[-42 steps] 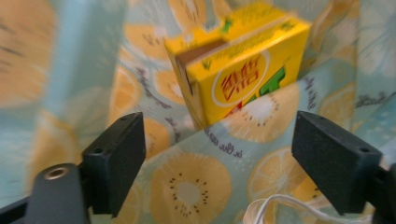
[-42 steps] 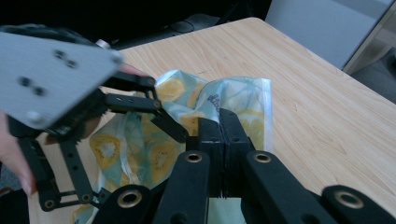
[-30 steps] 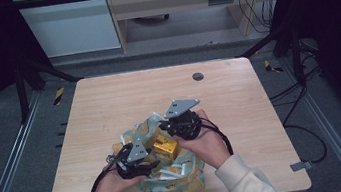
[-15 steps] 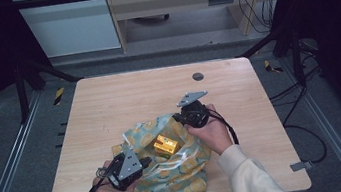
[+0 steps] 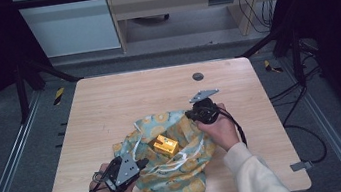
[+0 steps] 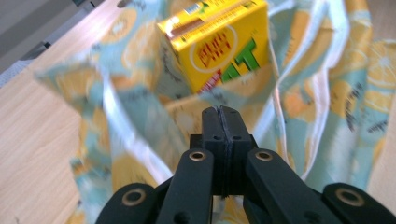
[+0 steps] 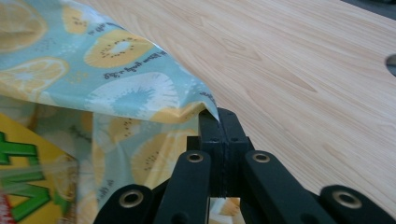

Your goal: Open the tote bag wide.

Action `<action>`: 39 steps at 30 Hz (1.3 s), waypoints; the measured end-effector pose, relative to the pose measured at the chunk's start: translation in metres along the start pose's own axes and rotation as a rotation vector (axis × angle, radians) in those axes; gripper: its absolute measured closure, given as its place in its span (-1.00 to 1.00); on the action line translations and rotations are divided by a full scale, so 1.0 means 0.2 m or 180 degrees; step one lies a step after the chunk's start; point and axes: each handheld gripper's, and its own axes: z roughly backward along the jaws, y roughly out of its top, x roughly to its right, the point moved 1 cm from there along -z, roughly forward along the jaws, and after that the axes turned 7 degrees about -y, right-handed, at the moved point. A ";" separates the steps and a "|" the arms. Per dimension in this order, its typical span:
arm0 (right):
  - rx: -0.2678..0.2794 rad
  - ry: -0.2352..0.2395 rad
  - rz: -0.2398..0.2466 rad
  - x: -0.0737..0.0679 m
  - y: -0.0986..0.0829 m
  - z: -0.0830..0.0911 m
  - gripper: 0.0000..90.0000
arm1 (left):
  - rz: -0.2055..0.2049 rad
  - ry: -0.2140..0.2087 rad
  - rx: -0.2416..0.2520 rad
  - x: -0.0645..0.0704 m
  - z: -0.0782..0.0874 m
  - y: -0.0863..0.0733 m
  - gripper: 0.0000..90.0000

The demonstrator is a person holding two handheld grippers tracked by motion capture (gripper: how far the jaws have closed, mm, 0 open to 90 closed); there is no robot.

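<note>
Left gripper jaws clamped on cloth edge, right gripper likewise; yellow carton ahead, uncovered; wrapping apparently barely started.

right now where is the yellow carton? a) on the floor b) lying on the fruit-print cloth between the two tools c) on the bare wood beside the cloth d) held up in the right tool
b: the yellow carton lies on the fruit-print cloth, with the left tool at one cloth edge and the right tool at the opposite one, neither touching it.
</note>
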 end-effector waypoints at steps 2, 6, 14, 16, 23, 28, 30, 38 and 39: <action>-0.0012 -0.0051 -0.0023 0.04 -0.01 0.00 1.00 | -0.0030 -0.0041 -0.0083 0.01 0.00 -0.02 1.00; -0.0029 -0.0131 -0.0108 0.11 -0.04 -0.01 1.00 | -0.0116 -0.0063 -0.0271 0.04 -0.02 -0.06 1.00; -0.0132 -0.0233 -0.0249 0.20 -0.10 -0.06 1.00 | -0.0093 -0.0104 -0.0509 0.02 -0.06 -0.11 1.00; -0.0147 -0.0268 -0.0245 0.21 -0.11 -0.06 1.00 | -0.0053 -0.0109 -0.0515 0.02 -0.06 -0.12 1.00; -0.0272 -0.0354 -0.0247 0.29 -0.16 -0.09 1.00 | -0.0075 -0.0153 -0.0630 0.03 -0.07 -0.14 1.00; -0.0311 -0.0439 -0.0158 0.31 -0.18 -0.10 1.00 | -0.0077 -0.0138 -0.0636 0.04 -0.06 -0.15 1.00; -0.0310 -0.0463 -0.0194 0.31 -0.18 -0.10 1.00 | -0.0084 -0.0142 -0.0675 0.04 -0.05 -0.16 1.00; -0.0277 -0.0450 -0.0222 0.32 -0.19 -0.10 1.00 | -0.0045 -0.0110 -0.0669 0.03 -0.03 -0.17 1.00; -0.0281 -0.0465 -0.0212 0.32 -0.19 -0.10 1.00 | -0.0039 -0.0120 -0.0676 0.03 -0.03 -0.17 1.00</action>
